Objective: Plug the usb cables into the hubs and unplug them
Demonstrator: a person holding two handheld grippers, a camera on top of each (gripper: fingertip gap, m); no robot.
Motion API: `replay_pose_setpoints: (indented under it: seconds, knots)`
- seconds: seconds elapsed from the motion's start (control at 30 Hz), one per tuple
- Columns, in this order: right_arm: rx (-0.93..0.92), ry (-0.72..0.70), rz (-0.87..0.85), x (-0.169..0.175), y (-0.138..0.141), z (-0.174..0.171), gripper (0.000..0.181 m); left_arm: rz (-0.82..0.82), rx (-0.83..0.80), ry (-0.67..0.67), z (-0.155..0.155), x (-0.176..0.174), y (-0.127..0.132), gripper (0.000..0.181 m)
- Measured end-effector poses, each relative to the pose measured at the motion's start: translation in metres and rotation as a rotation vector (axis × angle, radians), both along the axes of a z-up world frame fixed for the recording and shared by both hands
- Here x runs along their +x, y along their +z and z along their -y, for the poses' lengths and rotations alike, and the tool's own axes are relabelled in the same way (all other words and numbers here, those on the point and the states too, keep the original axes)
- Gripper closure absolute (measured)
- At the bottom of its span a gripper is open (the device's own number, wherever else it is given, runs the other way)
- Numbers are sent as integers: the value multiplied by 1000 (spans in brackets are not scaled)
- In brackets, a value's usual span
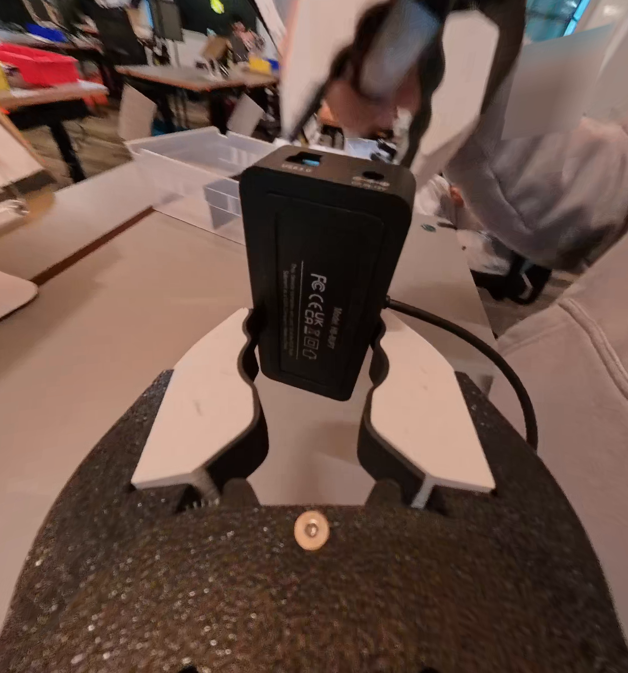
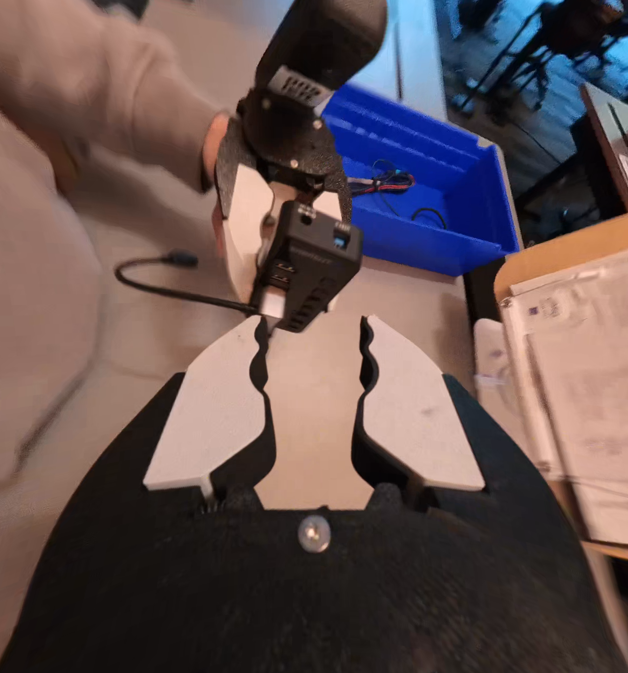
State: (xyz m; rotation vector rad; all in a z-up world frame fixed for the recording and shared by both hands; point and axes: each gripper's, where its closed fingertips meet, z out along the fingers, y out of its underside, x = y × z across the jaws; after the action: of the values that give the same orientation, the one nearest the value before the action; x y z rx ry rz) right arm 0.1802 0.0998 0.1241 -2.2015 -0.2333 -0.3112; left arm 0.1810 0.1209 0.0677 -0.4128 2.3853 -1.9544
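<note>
My left gripper [image 1: 315, 315] is shut on a black USB hub [image 1: 327, 255] and holds it upright above the beige table [image 1: 105, 327]. The hub's top end shows a blue port [image 1: 307, 160] and a round jack. A black cable [image 1: 502, 360] curves away from the hub's right side. In the right wrist view the hub [image 2: 316, 262] sits in the left gripper [image 2: 290, 302]. A silver USB plug [image 2: 270, 302] is seated in the hub's side, and its black cable [image 2: 159, 287] loops left. My right gripper [image 2: 312, 322] is open and empty, its left fingertip just below the plug.
A blue bin [image 2: 432, 233] with loose wires stands behind the hub. A cardboard box with papers [image 2: 578, 382] is at the right. A clear plastic tray [image 1: 203, 153] sits at the table's far side. A person's grey sleeve [image 2: 86, 91] is at the left.
</note>
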Motion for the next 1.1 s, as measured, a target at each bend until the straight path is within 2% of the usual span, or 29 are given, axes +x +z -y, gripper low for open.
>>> replay_pose_setpoints:
  seconds: [0.07,0.23,0.33,0.43,0.53,0.77,0.97,1.03,1.1]
  knots:
    - [153,-41,-121,-12,-7,-5,134,18,-17,35,-6,3,3,122]
    - [372,-166,-235,-15,-16,-11,158,47,-4,24,-3,-4,-4,121]
    - [346,-193,-292,-16,-31,-9,158,48,6,17,1,-7,-8,121]
    - [375,-163,-344,-25,-32,-12,151,59,11,-1,5,-11,-8,121]
    - [386,-143,-364,-30,-34,-17,161,70,18,-11,10,-13,-7,121]
    - [338,-147,-304,-28,-39,-15,163,84,-6,18,11,-11,-4,122]
    - [309,-115,-320,-31,-37,-15,164,90,-41,10,11,-14,-1,122]
    - [274,-92,-317,-34,-38,-14,164,77,-21,-9,12,-18,-2,122]
    - [250,-64,-299,-37,-38,-12,164,144,26,-10,12,-21,-1,122]
